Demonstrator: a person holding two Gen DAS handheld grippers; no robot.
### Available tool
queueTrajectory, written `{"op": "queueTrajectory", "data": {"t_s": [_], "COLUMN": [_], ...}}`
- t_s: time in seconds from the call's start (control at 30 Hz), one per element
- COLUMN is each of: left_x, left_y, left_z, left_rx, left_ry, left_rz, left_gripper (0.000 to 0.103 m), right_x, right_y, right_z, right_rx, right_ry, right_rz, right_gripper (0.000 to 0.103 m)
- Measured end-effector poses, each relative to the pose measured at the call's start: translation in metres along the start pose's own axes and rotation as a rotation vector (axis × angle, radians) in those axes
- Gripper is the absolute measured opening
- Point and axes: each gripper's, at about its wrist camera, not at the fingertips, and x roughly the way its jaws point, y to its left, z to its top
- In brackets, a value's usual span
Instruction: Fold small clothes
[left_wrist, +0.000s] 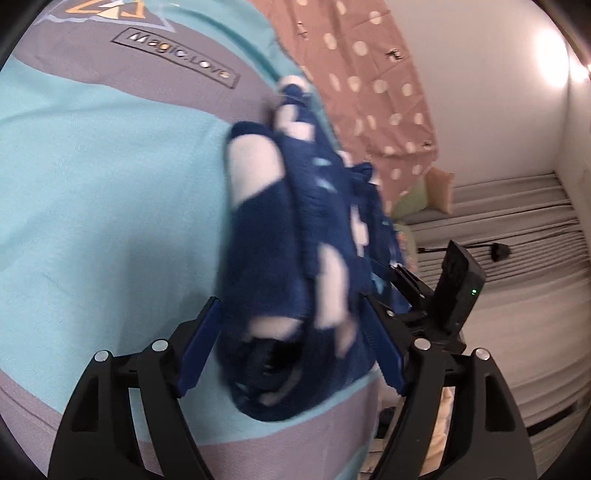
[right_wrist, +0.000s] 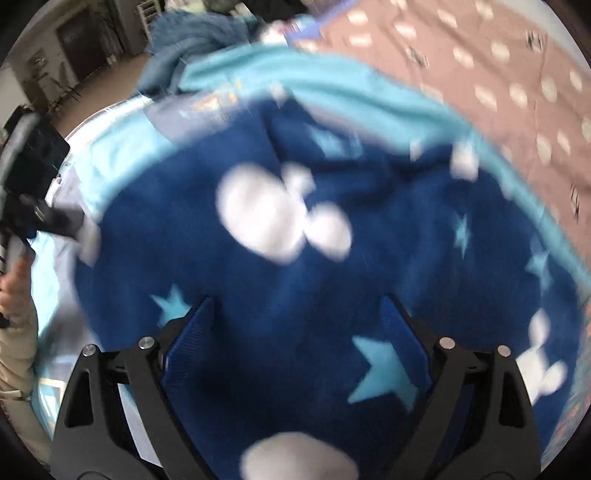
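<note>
Dark blue fleece garment with white blobs and pale stars (right_wrist: 295, 229) lies on the light turquoise and grey blanket (left_wrist: 92, 177), beside the dusty-pink dotted sheet (left_wrist: 369, 74). Left gripper (left_wrist: 291, 325): jaws apart, bunched fleece between them, pads not visibly pinching. Right gripper (right_wrist: 295, 325): jaws wide above the spread fleece, holding nothing. Frames blurred. Judgement: square the edges on the blanket, pinch only at the hem, then fold.
</note>
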Motion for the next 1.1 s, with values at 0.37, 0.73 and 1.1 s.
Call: {"op": "queueTrajectory", "data": {"t_s": [0.37,0.73,1.1], "left_x": [0.038,0.039,0.057], "left_y": [0.025,-0.042,-0.172], "left_z": [0.006,-0.023,-0.084], "left_rx": [-0.098,0.099,0.665], "left_ry": [0.097,-0.171,-0.391], "left_rz": [-0.245,0.103,0.684], "left_gripper": [0.087,0.047,0.046], "right_x": [0.001,-0.012,-0.083], "right_y": [-0.004,-0.012,-0.009], "right_z": [-0.002,-0.002,0.088], "right_rx": [0.015,0.078,0.281], "right_ry": [-0.041,-0.057,0.034], "right_rz": [0.035,0.105,0.291], "right_gripper": [0.096,0.098,0.097]}}
